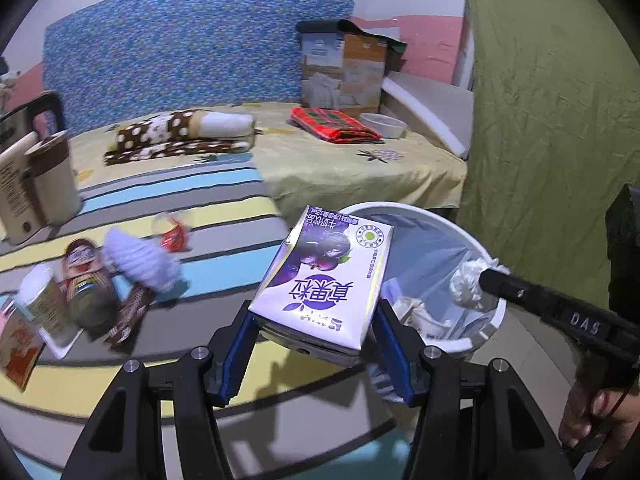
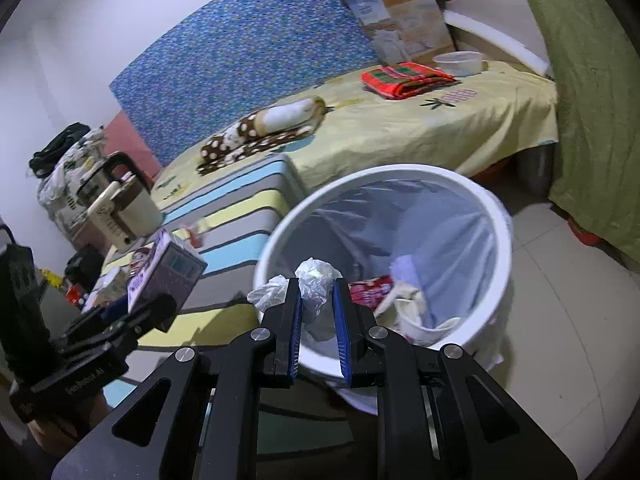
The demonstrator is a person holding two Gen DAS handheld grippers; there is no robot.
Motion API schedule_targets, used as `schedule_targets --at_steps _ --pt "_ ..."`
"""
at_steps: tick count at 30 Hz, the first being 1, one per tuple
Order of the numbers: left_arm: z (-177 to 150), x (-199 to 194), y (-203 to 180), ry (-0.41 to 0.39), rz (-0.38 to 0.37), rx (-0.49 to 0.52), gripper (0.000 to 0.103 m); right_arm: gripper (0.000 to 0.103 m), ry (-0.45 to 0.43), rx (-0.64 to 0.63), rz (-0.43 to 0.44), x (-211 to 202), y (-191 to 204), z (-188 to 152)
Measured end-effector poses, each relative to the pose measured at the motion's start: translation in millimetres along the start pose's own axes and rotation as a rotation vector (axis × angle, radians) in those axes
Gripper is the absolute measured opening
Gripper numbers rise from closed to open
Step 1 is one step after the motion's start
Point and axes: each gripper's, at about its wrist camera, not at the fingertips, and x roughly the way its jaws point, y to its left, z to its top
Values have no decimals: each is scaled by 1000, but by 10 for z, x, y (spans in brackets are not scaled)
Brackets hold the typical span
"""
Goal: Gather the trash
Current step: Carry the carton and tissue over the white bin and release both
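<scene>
Two pieces of trash are held at once. A purple carton [image 1: 320,276] is clamped between the pads of the left gripper [image 1: 314,322], tilted, its far end reaching over the near rim of the white bin [image 1: 490,256]. A crumpled white wrapper [image 2: 316,280] is pinched in the closed right gripper [image 2: 318,300], held above the bin's near rim. Inside the bin, just beyond the right gripper, a red packet [image 2: 370,288], paper cups [image 2: 416,320] and a pale liner are seen. In the left wrist view the right gripper is seen to the right of the carton, with the wrapper at its tip over the bin's far rim.

To the left of the left gripper, on the striped worktop [image 1: 224,216], more litter is spread: a can [image 1: 86,280], a lilac ribbed piece [image 1: 140,260], a brown wrapper [image 1: 130,312] and a small red cup [image 1: 172,234]. Farther left a beige kettle [image 1: 36,184] stands. Beyond the worktop a bed [image 1: 340,172] carries a spotted blanket [image 1: 180,136], a red cloth [image 1: 334,124] and a bowl [image 1: 382,124].
</scene>
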Motion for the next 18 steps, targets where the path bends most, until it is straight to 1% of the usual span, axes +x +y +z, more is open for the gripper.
schedule_targets --at_steps 5,10,18 --pt "102 244 -153 22 -42 22 58 18 14 25 -34 62 -143 5" --pt "167 478 -219 51 -63 30 58 18 32 34 -59 118 -240 3" --pt "160 774 -277 94 -75 42 59 20 57 46 -85 187 -347 0"
